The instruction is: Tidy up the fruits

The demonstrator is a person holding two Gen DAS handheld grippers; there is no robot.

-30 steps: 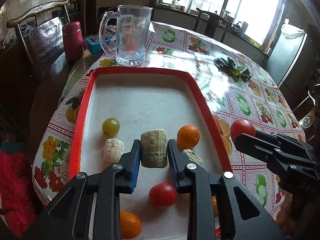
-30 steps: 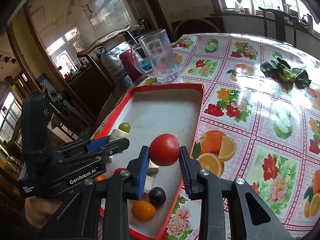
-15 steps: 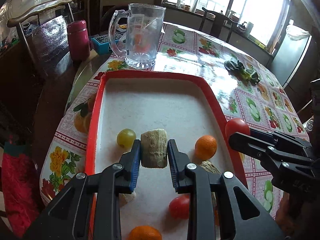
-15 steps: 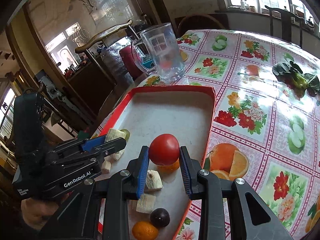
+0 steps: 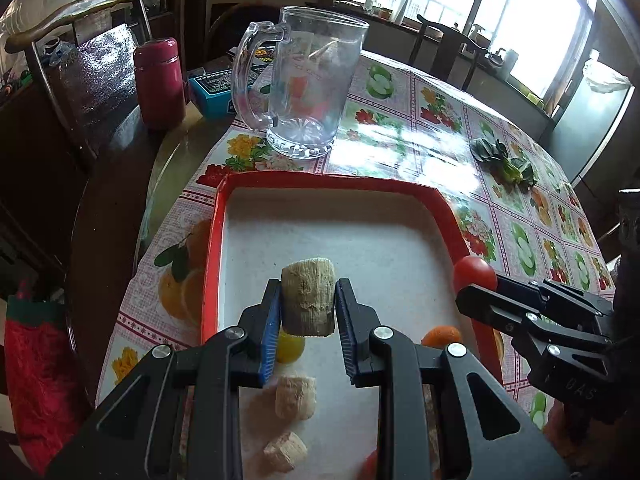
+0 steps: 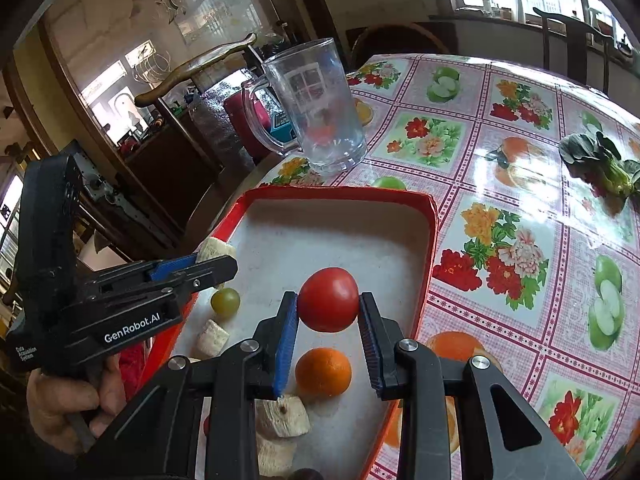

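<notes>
Both hand-held grippers carried forward over red tray toward glass mug. Left hand-held gripper clamps pale fruit chunk; right hand-held gripper clamps tomato. Both loads airborne; placement pending.

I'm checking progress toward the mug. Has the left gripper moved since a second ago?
Yes. The left gripper, shut on the pale chunk, has advanced up the red tray toward the glass mug.
</notes>
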